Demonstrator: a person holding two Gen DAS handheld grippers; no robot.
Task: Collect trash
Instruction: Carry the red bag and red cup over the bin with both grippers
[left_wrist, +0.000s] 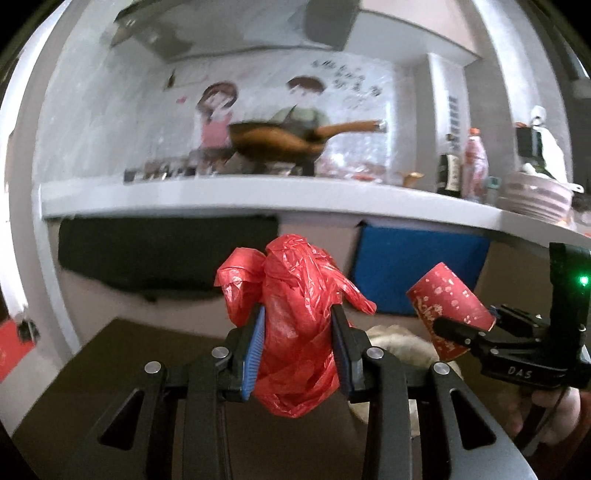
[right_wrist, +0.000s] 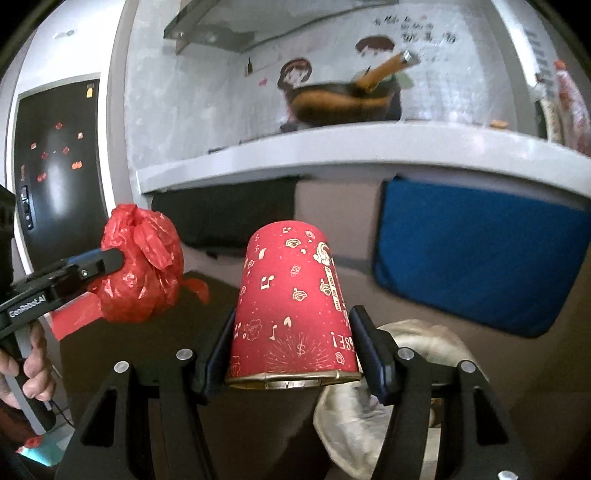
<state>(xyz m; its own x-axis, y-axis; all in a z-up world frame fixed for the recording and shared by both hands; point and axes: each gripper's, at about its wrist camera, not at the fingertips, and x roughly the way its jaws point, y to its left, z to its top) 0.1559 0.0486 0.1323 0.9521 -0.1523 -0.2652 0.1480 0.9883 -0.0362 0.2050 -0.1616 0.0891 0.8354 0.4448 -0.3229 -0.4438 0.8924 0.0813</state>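
A crumpled red plastic bag (left_wrist: 295, 288) sits between the blue pads of my left gripper (left_wrist: 299, 314), which is shut on it and holds it up in the air. From the right wrist view the same bag (right_wrist: 140, 266) hangs at the left, on the left gripper (right_wrist: 107, 262), with a hand around the handle. A red paper cup (right_wrist: 291, 302) with gold print, mouth toward the camera, is clamped between the fingers of my right gripper (right_wrist: 293, 317). In the left wrist view that cup (left_wrist: 450, 299) and the right gripper (left_wrist: 476, 321) are at the right, level with the bag.
A white counter (left_wrist: 258, 199) runs across ahead, carrying a wok (left_wrist: 273, 144), bottles (left_wrist: 448, 173) and a striped bowl (left_wrist: 532, 199). A blue panel (left_wrist: 417, 266) lies under it. A dark tabletop (left_wrist: 110, 354) and a pale cloth (right_wrist: 424, 343) are below. A black fridge door (right_wrist: 55, 166) stands left.
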